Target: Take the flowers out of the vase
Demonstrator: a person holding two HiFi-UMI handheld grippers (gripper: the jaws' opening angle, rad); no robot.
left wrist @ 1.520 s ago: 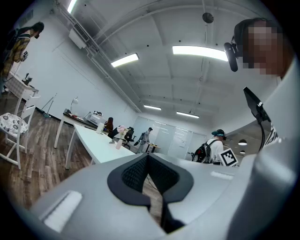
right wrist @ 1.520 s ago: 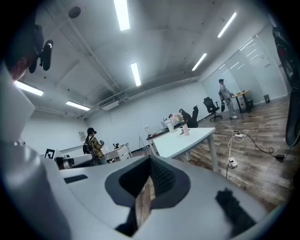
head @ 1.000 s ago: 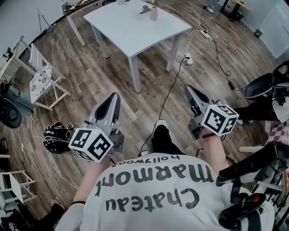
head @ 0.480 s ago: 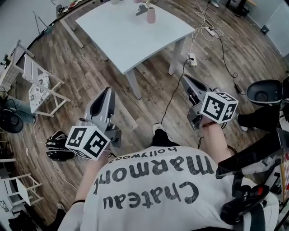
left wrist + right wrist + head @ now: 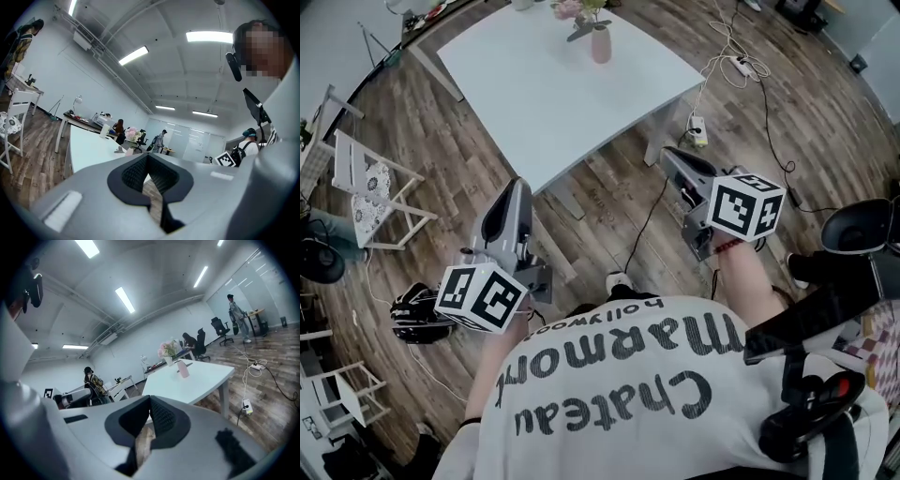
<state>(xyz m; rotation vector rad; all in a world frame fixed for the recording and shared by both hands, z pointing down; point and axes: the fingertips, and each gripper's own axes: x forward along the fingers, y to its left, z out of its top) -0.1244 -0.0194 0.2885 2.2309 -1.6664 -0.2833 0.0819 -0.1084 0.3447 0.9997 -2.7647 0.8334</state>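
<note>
Your left hand-held gripper (image 5: 518, 187) is fully closed, pads together with nothing between them. It points at the near side of the counter (image 5: 553, 94). Open it before you get within reach, not over the vase, so that a late snap of the jaws cannot knock anything.

The vase (image 5: 600, 45), small and pink, stands upright toward the far side of the counter, well apart from both grippers. The flowers (image 5: 570, 9) show above it, leaning a little to the left. Their stems are too small to trace from here, so judge your grip only once you are close.

You are on the approach, and no part of the pull has begun. Walk up square to the near edge, so that each arm can reach past the bare top.

Mind the cable (image 5: 649, 211) running across the floor between your feet, up to the power strip (image 5: 697, 129) by the right counter leg. Step over it, not on it.

Your right hand-held gripper (image 5: 668, 157) is also closed and empty, and it tips slightly downward. A light vase like this will probably lift with the stems. Steady its body with one gripper, pinch the stems just under the blooms with the other, and draw straight up.
</note>
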